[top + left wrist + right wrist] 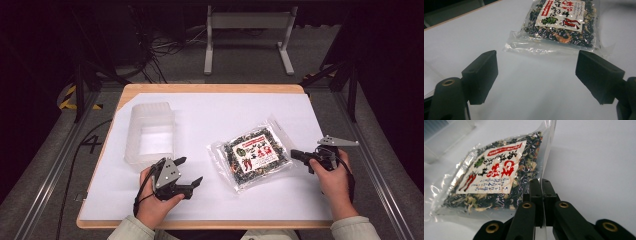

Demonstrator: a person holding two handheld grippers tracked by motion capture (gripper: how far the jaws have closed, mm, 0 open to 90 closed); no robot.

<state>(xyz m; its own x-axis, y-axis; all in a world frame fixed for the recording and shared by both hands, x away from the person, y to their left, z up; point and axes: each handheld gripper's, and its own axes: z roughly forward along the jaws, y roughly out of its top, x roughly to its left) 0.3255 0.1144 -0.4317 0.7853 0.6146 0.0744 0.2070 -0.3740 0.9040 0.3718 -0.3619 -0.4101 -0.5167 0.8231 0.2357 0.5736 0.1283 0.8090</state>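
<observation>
High view: white sheet (210,200) covers a wooden table (210,88). Clear plastic packet (252,151) of dark dried flakes with a white-and-red label lies flat right of centre. Translucent plastic container (150,134) sits left of it, well apart. Left hand (156,202) comes in from the bottom edge, holding the left gripper (190,171) low over the sheet between container and packet, jaws spread wide, pointing toward the packet, not touching it. Right hand (336,176) holds the right gripper (295,154) at the packet's right edge, pointing left.

Left gripper view: left gripper (536,72) jaws wide apart, bare sheet between them. Packet (560,22) lies ahead, near edge just beyond the jaw tips, apart from them.

Right gripper view: right gripper (542,185) jaws are pressed together on the packet's clear sealed edge. Packet (496,172) extends away to the left, that edge lifted off the sheet. Container corner (439,142) at top left, blurred.
</observation>
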